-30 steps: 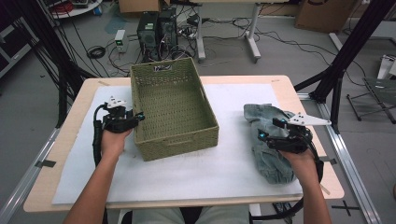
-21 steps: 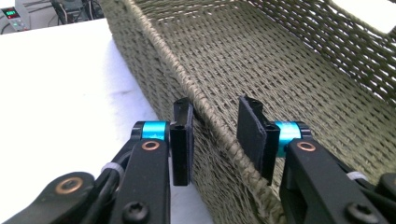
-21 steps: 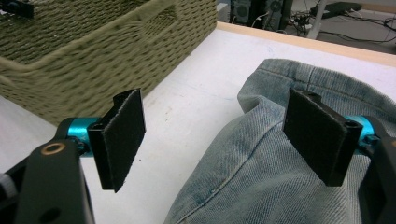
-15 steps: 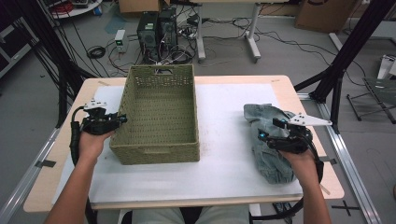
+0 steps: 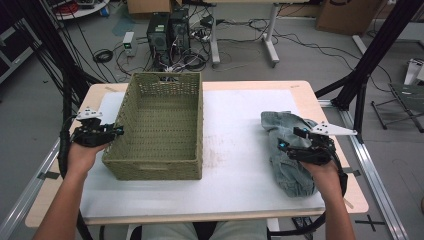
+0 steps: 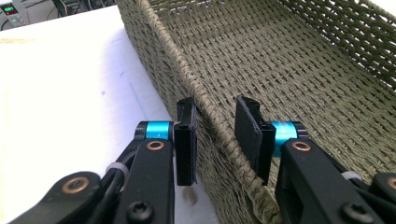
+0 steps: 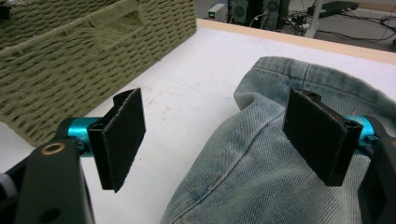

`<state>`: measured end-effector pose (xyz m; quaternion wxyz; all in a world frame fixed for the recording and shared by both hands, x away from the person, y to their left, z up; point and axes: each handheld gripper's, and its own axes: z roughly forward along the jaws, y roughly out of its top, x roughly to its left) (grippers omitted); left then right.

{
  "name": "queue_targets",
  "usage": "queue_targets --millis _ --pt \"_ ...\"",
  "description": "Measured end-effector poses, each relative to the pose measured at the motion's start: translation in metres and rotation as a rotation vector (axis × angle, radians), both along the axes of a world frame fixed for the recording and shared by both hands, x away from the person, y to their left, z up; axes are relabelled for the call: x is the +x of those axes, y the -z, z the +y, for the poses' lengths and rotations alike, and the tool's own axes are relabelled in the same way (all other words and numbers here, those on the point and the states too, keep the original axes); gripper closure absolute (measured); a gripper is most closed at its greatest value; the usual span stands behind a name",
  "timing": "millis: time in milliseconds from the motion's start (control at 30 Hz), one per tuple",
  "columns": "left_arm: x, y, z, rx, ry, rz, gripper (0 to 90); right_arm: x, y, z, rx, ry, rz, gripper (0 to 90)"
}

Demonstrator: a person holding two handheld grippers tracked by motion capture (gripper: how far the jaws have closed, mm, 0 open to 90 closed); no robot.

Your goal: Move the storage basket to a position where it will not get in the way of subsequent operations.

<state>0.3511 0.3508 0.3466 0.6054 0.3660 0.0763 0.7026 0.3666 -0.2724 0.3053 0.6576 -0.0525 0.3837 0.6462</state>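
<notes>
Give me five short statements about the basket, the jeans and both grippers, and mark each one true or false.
1. The woven basket has nothing inside it. True.
2. The left gripper has its jaws on either side of the basket's side wall. True; its jaws have just been closing with the rim between them.
3. The jeans lie inside the basket. False; they lie on the white mat, to the right of the basket.
4. The right gripper is clamped shut on the jeans. False; its jaws stand wide open above the denim.
5. The basket is made of clear plastic. False; it is olive-green wicker.
</notes>
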Motion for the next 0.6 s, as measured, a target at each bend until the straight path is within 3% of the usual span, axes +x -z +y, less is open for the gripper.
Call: queue_targets --millis 100,167,267,333,533,600 --pt "-0.001 0.004 0.009 0.002 -0.003 0.005 69.2 0.0 0.0 0.0 0.0 0.001 -0.002 21.5" --pt "-0.001 0.008 0.014 -0.002 0.027 0.012 67.3 -0.001 0.0 0.0 0.001 0.002 -0.002 21.5" --pt "-0.007 0.013 0.019 -0.039 0.091 -0.036 49.9 -0.001 0.0 -0.001 0.001 0.003 -0.005 21.5" --pt "-0.012 0.015 0.02 -0.053 0.106 -0.065 43.7 -0.001 0.0 -0.001 0.002 0.002 -0.005 21.5" --pt "-0.011 0.007 0.01 -0.124 0.052 -0.069 23.5 -0.003 0.0 0.002 -0.002 0.004 -0.011 21.5" --pt "-0.007 0.0 0.005 -0.164 0.039 -0.041 22.2 -0.003 0.0 0.002 -0.004 0.005 -0.011 21.5"
